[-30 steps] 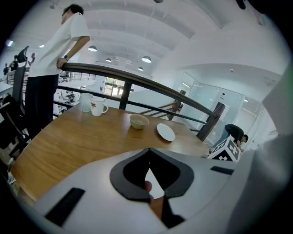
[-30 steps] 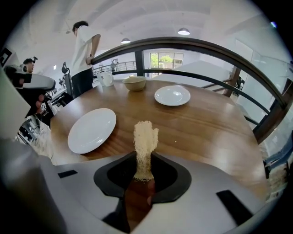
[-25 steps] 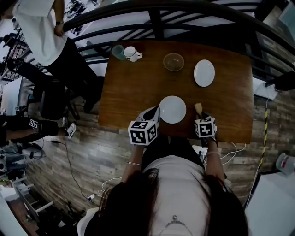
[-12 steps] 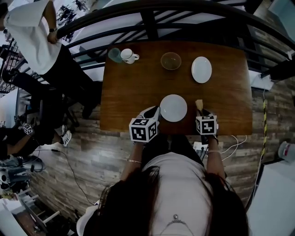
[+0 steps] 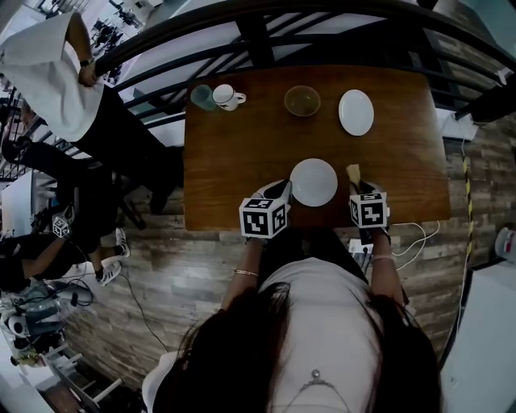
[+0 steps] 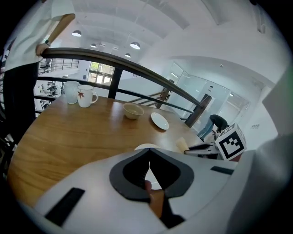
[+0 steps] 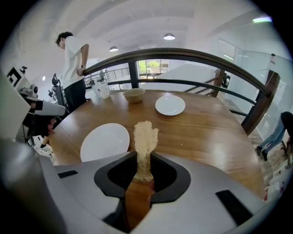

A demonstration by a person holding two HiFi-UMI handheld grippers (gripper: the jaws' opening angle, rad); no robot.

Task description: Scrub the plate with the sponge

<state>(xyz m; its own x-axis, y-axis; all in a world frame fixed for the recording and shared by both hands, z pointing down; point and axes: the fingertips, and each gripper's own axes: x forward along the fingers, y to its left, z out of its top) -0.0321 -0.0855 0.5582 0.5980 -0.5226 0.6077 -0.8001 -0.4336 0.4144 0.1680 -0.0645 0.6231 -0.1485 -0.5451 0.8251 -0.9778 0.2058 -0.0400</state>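
Right gripper (image 7: 144, 156): clamped on sponge (image 7: 145, 135), just right of plate (image 7: 105, 141). Left gripper (image 6: 148, 153): jaws together, empty, at plate's left rim. Step: approach. Next, likely: bring sponge onto plate.

- Small white plate (image 5: 356, 112): on the table straight beyond the sponge (image 5: 353, 172), well apart from it.
- Bowl (image 5: 302, 101): beyond the sponge and to its left, near the small white plate.
- White mug (image 5: 228, 97) and pale cup (image 5: 202, 98): just beside each other, far left of the sponge at the table's back corner.
- Wooden table (image 5: 234, 161): below the sponge.
- Railing (image 5: 266, 24): curves past the table's far edge.
- Person (image 5: 56, 73): at the railing, far left of the sponge.
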